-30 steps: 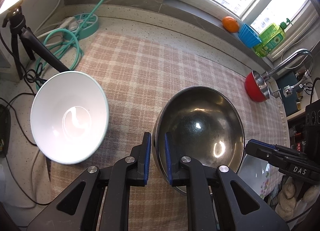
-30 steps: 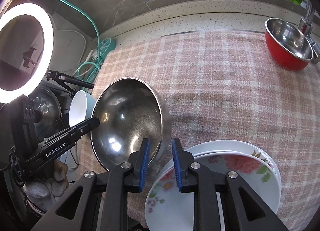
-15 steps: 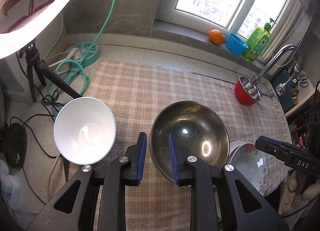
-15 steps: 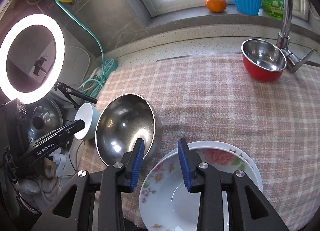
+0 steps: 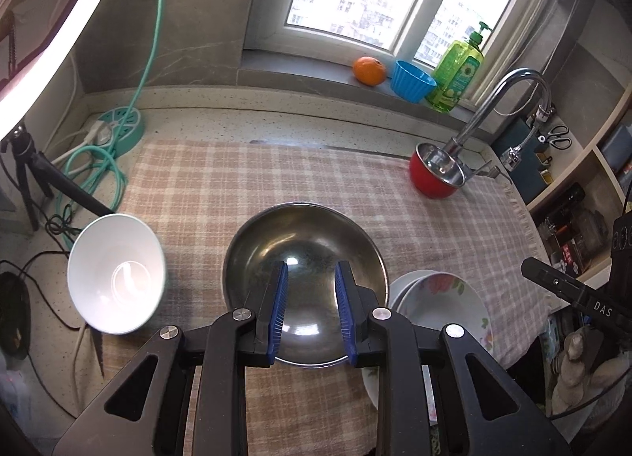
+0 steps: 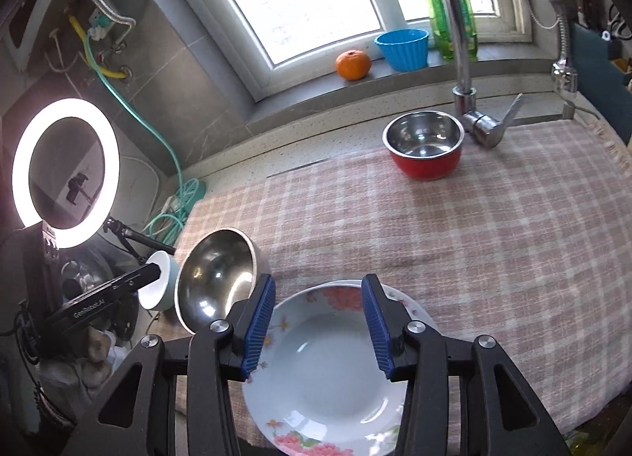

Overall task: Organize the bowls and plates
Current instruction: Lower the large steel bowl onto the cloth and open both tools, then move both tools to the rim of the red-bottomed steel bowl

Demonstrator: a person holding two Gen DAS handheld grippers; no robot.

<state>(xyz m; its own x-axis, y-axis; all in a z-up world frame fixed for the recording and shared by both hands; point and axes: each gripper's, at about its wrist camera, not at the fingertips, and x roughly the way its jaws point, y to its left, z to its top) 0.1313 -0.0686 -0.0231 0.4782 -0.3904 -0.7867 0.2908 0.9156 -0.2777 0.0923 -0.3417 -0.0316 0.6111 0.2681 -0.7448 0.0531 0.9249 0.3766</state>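
Two grippers hang over the checked cloth (image 5: 252,187) on your desk, and neither holds anything. Your left gripper (image 5: 310,278) has its jaws parted with only air between the blue pads; they have just been opening, and the steel bowl (image 5: 304,234) sits on the cloth directly beneath and ahead of them, its rim free of both pads. To the left of those jaws the white bowl (image 5: 116,278) lies tilted at the cloth's edge, and to their right the floral plates (image 5: 446,298) are stacked, just beside the steel bowl. Your right gripper (image 6: 318,290) stands wider, its jaws having just been opening too, with nothing between the pads; the top floral plate (image 6: 324,377) lies below and between them, untouched. From that side, the steel bowl (image 6: 215,278) is just left of the jaws, with the white bowl (image 6: 158,282) behind it, partly hidden by your left gripper's black body. Far ahead and to the right of both jaws, the red bowl (image 6: 424,147) with its steel inside rests by the tap (image 6: 462,41), well apart from the other dishes.
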